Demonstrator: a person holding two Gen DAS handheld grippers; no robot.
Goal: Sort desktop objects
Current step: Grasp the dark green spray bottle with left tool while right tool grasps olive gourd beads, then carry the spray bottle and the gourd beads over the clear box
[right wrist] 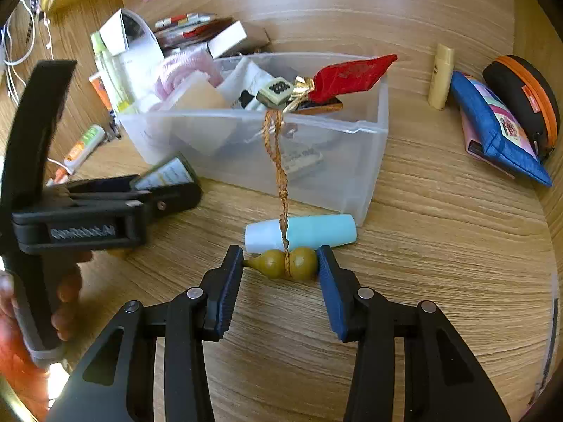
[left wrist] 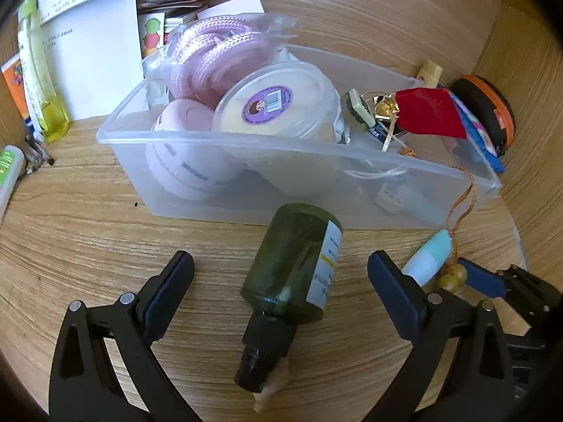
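Note:
A clear plastic bin (left wrist: 246, 140) (right wrist: 316, 133) on the wooden desk holds pink rope, a round tub, a pink jar and a red pouch (right wrist: 352, 75). A dark green spray bottle (left wrist: 295, 274) lies on the desk between the wide-open jaws of my left gripper (left wrist: 281, 270), untouched. My right gripper (right wrist: 280, 263) has its pads against both ends of a small yellow-brown gourd charm (right wrist: 286, 263); the charm's braided cord (right wrist: 278, 161) runs up over the bin's rim. A light blue and white tube (right wrist: 302, 234) (left wrist: 429, 256) lies just behind the charm.
A blue pouch (right wrist: 492, 123), an orange-rimmed black case (right wrist: 524, 95) and a cream tube (right wrist: 440, 77) lie to the right of the bin. Papers, boxes and packets (left wrist: 88, 35) pile up behind and left of it. A wooden wall runs behind and to the right.

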